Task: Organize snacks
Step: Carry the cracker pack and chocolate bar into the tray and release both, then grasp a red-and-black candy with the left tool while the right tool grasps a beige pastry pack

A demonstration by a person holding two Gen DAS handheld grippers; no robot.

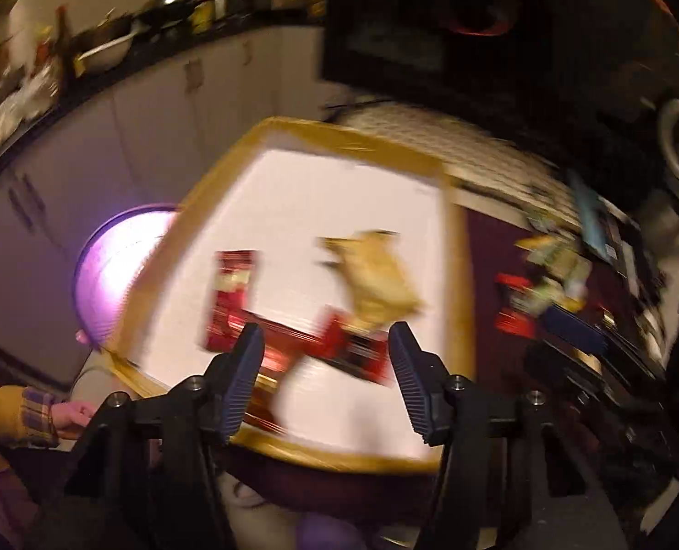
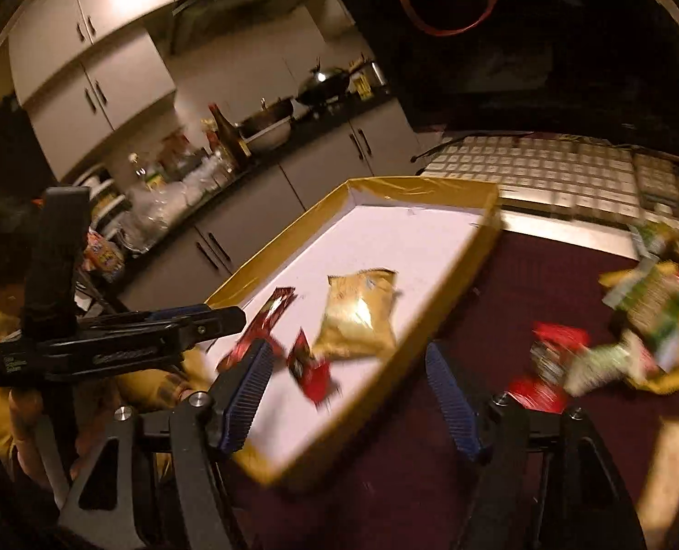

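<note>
A flat tray (image 2: pixel 454 266) with a gold rim and a white floor sits on a dark red table (image 2: pixel 545 284). Inside the tray lies a crinkly gold snack bag (image 2: pixel 358 316), near the middle. Beside it, toward the near end, are red snack packets (image 2: pixel 312 366); one long red packet (image 1: pixel 229 293) lies closer to the left rim, and another red packet (image 1: pixel 358 348) touches the bottom of the gold bag. Outside the tray, on the table to the right, is a loose pile of more snacks (image 2: pixel 614 343), red, green and yellow ones, all blurry. The left gripper (image 1: pixel 325 366) hangs above the near end of the tray with its two fingers wide apart and nothing between them. The right gripper (image 2: pixel 348 394) is over the tray's right rim, also spread wide and holding nothing. A white keyboard (image 2: pixel 545 169) lies on the table behind the tray. Farther back is a kitchen counter (image 2: pixel 266 151) crowded with pots and bottles, with pale cupboards (image 2: pixel 92 68) above it. A round pink-lit thing (image 1: pixel 119 270) glows beside the tray's left edge.
</note>
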